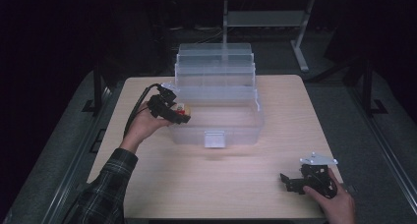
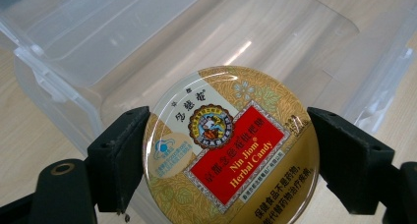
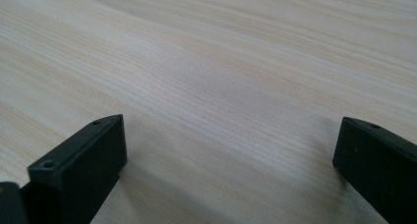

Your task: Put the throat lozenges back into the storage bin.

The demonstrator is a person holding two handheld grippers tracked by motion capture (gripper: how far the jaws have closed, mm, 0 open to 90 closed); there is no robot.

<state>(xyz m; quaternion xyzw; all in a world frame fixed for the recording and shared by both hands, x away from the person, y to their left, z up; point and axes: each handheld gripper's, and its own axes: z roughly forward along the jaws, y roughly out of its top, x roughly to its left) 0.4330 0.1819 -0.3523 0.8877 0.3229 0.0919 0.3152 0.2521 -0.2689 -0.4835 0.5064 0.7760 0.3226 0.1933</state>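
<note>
A round gold candy tin (image 2: 231, 150) with a red "Nin Jiom Herbal Candy" label sits between the jaws of my left gripper (image 2: 228, 155), which is shut on it. In the high view my left gripper (image 1: 181, 113) holds the tin (image 1: 182, 109) over the left rim of the clear plastic box (image 1: 216, 118), whose lid stands open behind it. The box's transparent tub (image 2: 162, 62) lies just beyond the tin. My right gripper (image 1: 286, 181) rests low at the table's front right, its jaws wide apart over bare wood (image 3: 231, 150), holding nothing.
The light wooden table (image 1: 216, 184) has free room in front of the box and to its right. A white latch (image 1: 214, 138) sits on the box's front wall. Dark floor and a metal stand (image 1: 300, 47) lie beyond the table's far edge.
</note>
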